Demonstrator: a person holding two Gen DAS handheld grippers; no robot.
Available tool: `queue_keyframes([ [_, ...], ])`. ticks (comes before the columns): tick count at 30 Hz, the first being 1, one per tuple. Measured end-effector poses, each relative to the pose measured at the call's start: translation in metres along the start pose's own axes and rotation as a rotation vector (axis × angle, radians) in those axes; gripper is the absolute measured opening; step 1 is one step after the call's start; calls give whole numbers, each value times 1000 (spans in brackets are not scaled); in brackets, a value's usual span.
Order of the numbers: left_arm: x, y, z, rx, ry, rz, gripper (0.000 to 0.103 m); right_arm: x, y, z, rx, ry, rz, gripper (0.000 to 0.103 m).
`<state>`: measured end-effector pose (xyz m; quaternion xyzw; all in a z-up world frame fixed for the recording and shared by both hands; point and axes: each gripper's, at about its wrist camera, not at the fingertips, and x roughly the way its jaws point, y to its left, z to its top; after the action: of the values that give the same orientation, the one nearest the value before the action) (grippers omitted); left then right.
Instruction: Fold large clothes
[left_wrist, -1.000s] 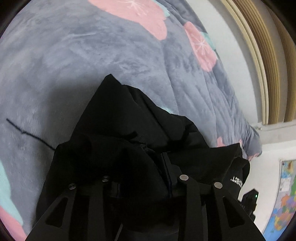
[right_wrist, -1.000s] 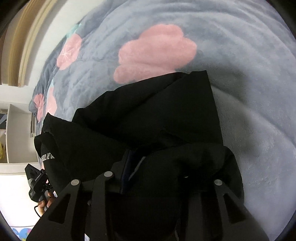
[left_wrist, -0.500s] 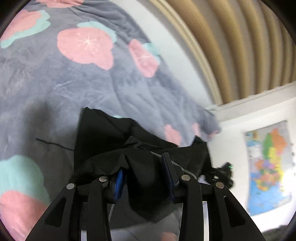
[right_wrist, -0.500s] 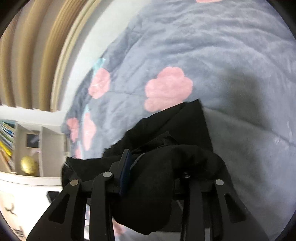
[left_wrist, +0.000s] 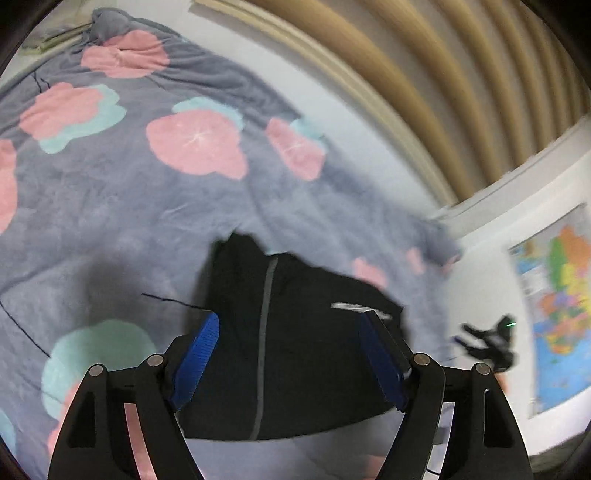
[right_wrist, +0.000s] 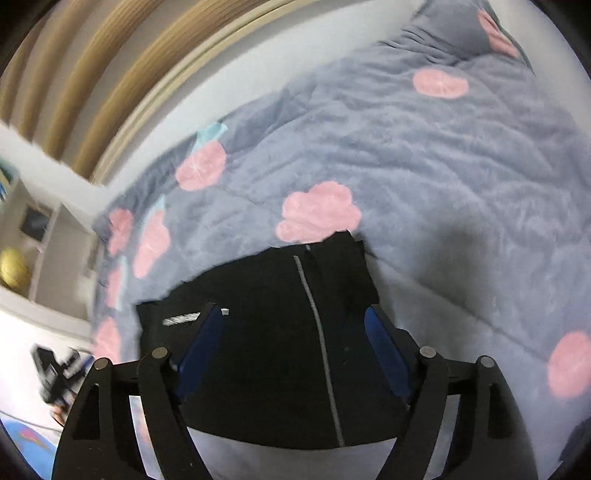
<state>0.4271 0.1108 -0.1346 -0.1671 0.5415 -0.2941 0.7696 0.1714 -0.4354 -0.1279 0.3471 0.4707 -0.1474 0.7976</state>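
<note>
In the lower middle of both wrist views, a folded black jacket lies flat on the grey flowered blanket of the bed. Its grey zipper line runs from the near edge up toward frame top. The left gripper and right gripper hover over it, jaws spread wide, holding nothing.

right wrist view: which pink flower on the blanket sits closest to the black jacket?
The large pink flower just above the black jacket collar; its lower edge meets the fabric. The other flowers lie clear of it.
</note>
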Motion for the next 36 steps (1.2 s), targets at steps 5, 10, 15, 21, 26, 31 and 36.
queue_keyframes([
  [5, 72, 10, 13, -21, 64, 110, 80, 51, 18, -1, -216, -17, -184, 82],
  [10, 131, 22, 32, 31, 136, 230, 80, 107, 6, 11, -285, 24, -240, 82],
  [15, 160, 40, 45, 30, 164, 248, 80, 147, -18, 25, -259, 74, -195, 82],
  [21, 202, 60, 55, -45, 247, 112, 79, 189, -28, 36, -252, 172, -133, 82],
  [26, 218, 47, 50, -23, 223, 199, 39, 187, -29, 35, -212, 147, -73, 33],
  [31, 172, 19, 43, 18, 102, 226, 18, 140, -9, 32, -295, 24, -125, 18],
  [36, 122, -9, 79, -8, -68, 90, 14, 106, 14, 60, -311, -118, -152, 17],
])
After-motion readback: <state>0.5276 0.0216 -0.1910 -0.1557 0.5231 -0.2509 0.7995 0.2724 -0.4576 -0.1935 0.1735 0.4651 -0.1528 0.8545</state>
